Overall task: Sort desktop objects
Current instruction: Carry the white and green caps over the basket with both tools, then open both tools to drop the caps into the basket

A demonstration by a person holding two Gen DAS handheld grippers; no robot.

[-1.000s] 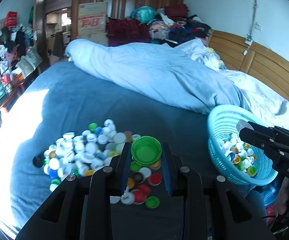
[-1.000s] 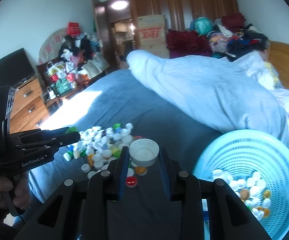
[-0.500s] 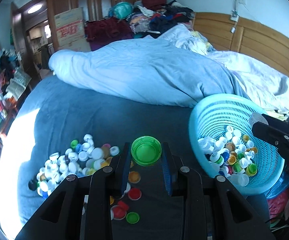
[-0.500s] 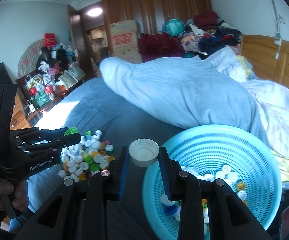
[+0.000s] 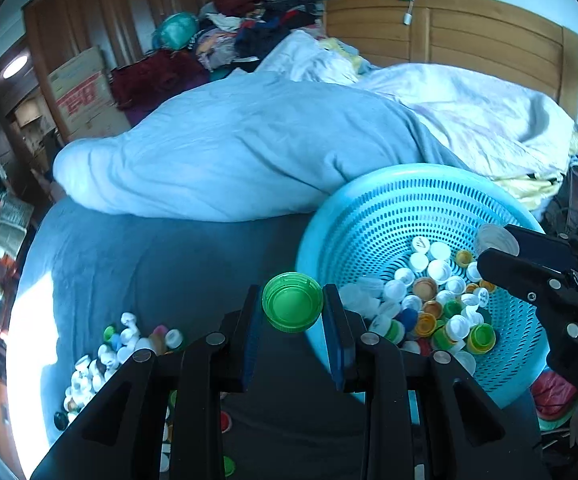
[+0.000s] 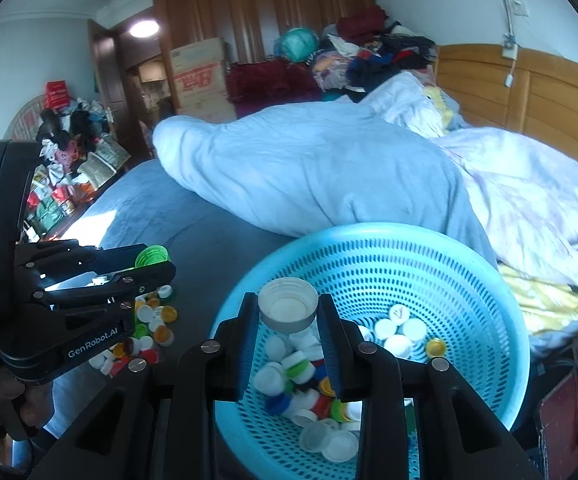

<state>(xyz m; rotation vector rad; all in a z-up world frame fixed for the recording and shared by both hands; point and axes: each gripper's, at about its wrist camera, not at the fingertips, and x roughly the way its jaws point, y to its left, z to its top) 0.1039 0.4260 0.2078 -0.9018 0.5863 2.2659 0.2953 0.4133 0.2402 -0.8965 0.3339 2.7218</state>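
Note:
My left gripper [image 5: 292, 309] is shut on a green bottle cap [image 5: 292, 307], held just at the left rim of the light blue basket [image 5: 369, 216]. My right gripper [image 6: 288, 311] is shut on a white bottle cap [image 6: 288, 309] and hangs over the inside of the basket [image 6: 469, 280], which holds several caps of mixed colours. A pile of loose caps [image 5: 121, 344] lies on the dark blue bedsheet to the left. The right gripper [image 5: 501, 240] with its white cap shows over the basket in the left wrist view. The left gripper [image 6: 151, 258] with the green cap shows at the left in the right wrist view.
A rumpled light blue duvet [image 5: 229, 160] lies across the bed behind the basket. A wooden headboard [image 5: 489, 40] stands at the back right. Piled clothes and a cardboard box [image 6: 199, 76] sit by the wardrobe. A cluttered shelf [image 6: 65, 176] lines the left wall.
Both grippers have swung to the right, away from the cap pile and toward the basket, each still holding its cap. The right gripper now hangs over the basket's inside.

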